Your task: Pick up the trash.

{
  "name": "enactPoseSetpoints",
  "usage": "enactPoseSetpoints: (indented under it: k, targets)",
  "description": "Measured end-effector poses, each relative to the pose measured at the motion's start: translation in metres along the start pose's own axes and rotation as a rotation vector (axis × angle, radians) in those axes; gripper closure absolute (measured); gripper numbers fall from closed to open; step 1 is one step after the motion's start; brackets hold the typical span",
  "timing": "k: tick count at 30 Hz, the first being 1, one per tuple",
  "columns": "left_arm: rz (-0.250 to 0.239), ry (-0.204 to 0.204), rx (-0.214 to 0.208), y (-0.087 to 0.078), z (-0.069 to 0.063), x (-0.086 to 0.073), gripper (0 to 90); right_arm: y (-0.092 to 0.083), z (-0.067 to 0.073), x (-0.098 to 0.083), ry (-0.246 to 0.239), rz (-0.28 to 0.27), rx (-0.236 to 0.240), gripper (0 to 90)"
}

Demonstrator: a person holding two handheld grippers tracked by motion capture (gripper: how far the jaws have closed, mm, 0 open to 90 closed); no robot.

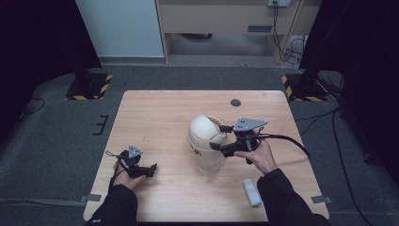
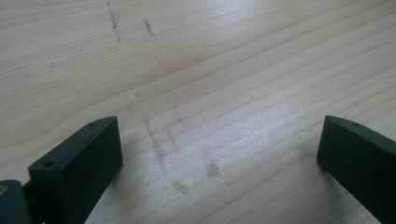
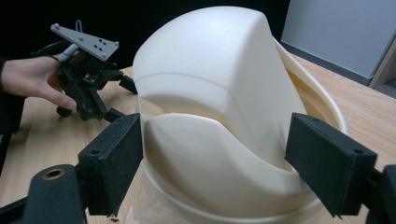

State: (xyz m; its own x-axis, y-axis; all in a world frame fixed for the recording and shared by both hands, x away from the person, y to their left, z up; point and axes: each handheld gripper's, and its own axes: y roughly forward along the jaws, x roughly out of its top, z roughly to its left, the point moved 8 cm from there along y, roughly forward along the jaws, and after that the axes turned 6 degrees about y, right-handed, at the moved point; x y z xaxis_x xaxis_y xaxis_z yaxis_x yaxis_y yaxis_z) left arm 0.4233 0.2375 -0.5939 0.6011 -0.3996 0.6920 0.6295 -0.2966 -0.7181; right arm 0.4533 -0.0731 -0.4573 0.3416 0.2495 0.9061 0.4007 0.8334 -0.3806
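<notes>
- You are working at the wooden counter [image 1: 160, 117], and it is carrying the things toward its near and right parts.
- The cream bin [image 1: 206, 141] with its domed swing lid [image 3: 219, 74] is standing upright a little right of the counter's centre, closer to the near edge than the far one; its lower body is looking clear or lined with a thin bag, though I cannot tell which.
- Your right gripper [image 1: 221, 137] is coming at the bin from the right edge's side. In the right gripper view its jaws are standing wide, one on each side of the lid, close to the dome but not yet pressing on it as far as I can tell.
- Your left gripper [image 1: 149, 169] is resting low near the counter's near-left corner, well apart from the bin. In the left gripper view its jaws are spread wide over bare wood, holding nothing.
- A small white bottle-like object [image 1: 251, 192] is lying near the near edge toward the right corner, beside your right sleeve, touching neither gripper.
- A dark round mark [image 1: 235, 102] is sitting near the far edge, right of centre.
- Judging by this, you are in the approach step: lining the right gripper up on the lid.
- The next move is calling for closing evenly on the dome or pushing the flap, and probably bringing the left gripper over to steady the light bin.
</notes>
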Motion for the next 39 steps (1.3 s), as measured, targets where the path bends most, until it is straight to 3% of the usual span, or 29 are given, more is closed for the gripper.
enactPoseSetpoints:
  k: [22, 34, 39]
  targets:
    - [0.0, 0.0, 0.0, 0.0, 0.0, 0.0, 0.0, 0.001, 0.0, 0.008, 0.067, -0.065, -0.017, 17.8]
    - [0.0, 0.0, 0.001, 0.0, 0.0, 0.0, 0.0, -0.019, -0.005, 0.023, 0.069, -0.127, -0.041, 21.0]
    - [0.0, 0.0, 0.0, 0.0, 0.0, 0.0, 0.0, -0.038, -0.005, 0.023, 0.033, -0.119, -0.07, 23.2]
